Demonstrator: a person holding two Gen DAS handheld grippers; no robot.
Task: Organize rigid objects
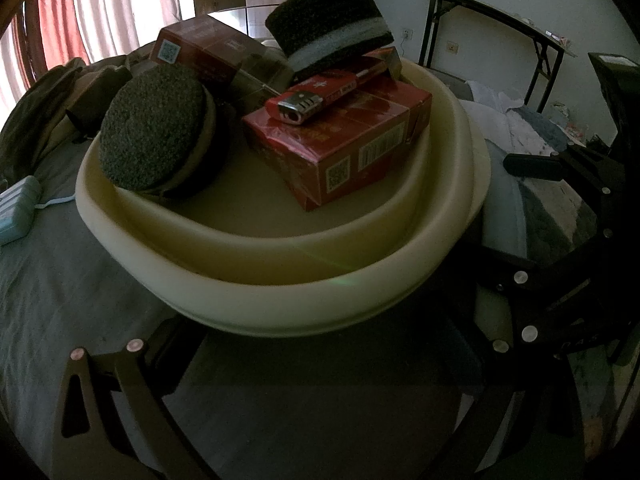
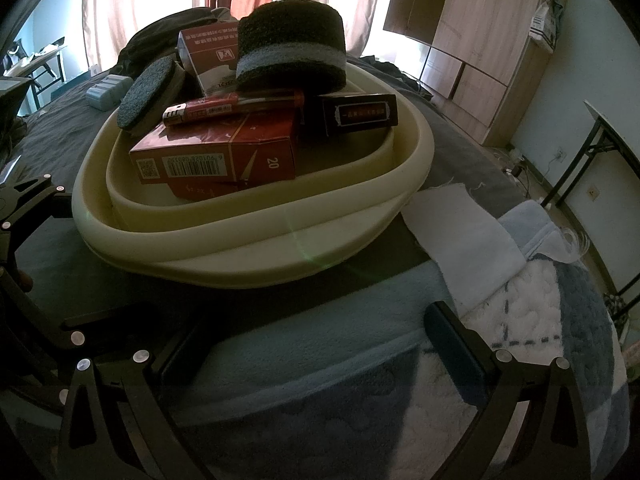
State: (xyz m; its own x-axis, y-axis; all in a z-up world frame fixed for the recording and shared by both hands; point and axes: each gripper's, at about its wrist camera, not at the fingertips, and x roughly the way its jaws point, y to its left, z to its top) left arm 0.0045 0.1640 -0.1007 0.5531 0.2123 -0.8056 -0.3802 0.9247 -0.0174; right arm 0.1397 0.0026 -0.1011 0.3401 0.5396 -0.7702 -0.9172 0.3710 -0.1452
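Note:
A cream tray [image 1: 280, 264] sits on the bed and holds a red cigarette box [image 1: 340, 148] with a red lighter [image 1: 316, 98] on top, a second red box [image 1: 200, 48], a round dark sponge [image 1: 156, 128] leaning on the rim and a second round sponge [image 1: 332, 24] at the back. In the right wrist view the tray [image 2: 256, 240] shows the same box [image 2: 216, 156], lighter [image 2: 208, 112], both sponges [image 2: 148, 96] [image 2: 292, 52] and a black box [image 2: 360, 114]. My left gripper [image 1: 320, 360] is open just before the tray. My right gripper [image 2: 312, 340] is open above the blanket.
A grey sheet [image 1: 60, 300] covers the bed. A pale blue case [image 1: 16, 208] lies left of the tray. A white cloth [image 2: 460, 236] and a blue-white blanket [image 2: 540, 340] lie to the right. A wooden wardrobe [image 2: 480, 40] and a folding table [image 1: 500, 12] stand behind.

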